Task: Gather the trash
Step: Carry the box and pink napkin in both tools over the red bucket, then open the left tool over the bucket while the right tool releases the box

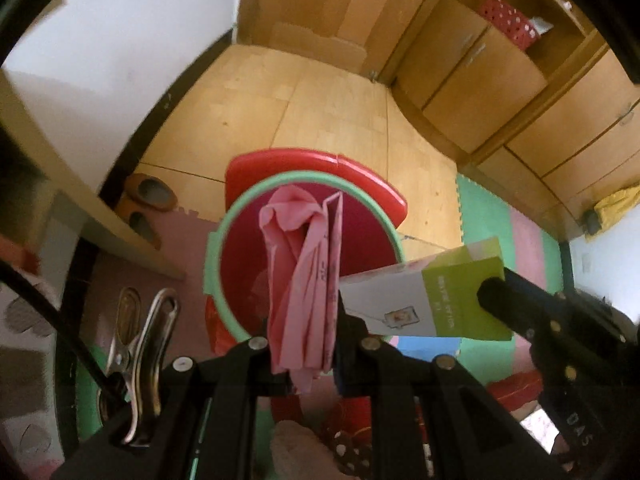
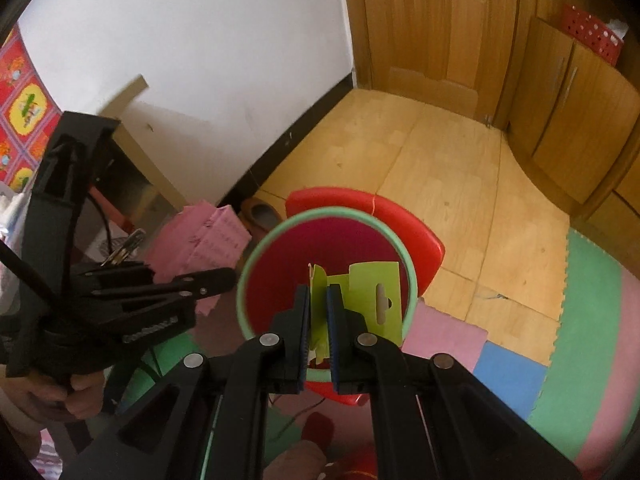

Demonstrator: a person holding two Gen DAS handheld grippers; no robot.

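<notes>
Two pieces of trash held above one bin point(image 1: 224, 240) — red inside, green rim, standing on the wooden floor point(image 1: 320, 120) at the edge of the foam mats point(image 1: 492, 216), with a red lid point(image 1: 360, 176) lying behind it. Left claw point(image 1: 310, 350) clenched on a folded pink paper point(image 1: 300, 280), gripped at its lower end so that the loose folds point out over the bin's mouth. Right claw point(image 2: 318, 320) clamped on the flap of a flattened green and white box point(image 2: 364, 300), held the same way, hanger tab out in front over the red interior. Probably so held that each piece drops straight in once let go.

Room enough, judging by both views: mouth of the bin wide, nothing visible inside it. Tightest spot between the two tools themselves — the box nearly touching the pink paper in the left view, claws close side by side. Pale board point(image 1: 80, 184) near on the left, a slipper point(image 1: 150, 192) beside it; cupboards point(image 1: 520, 100) and door point(image 2: 432, 32) well apart. Risk, as a guess: paper catching on the green rim.
</notes>
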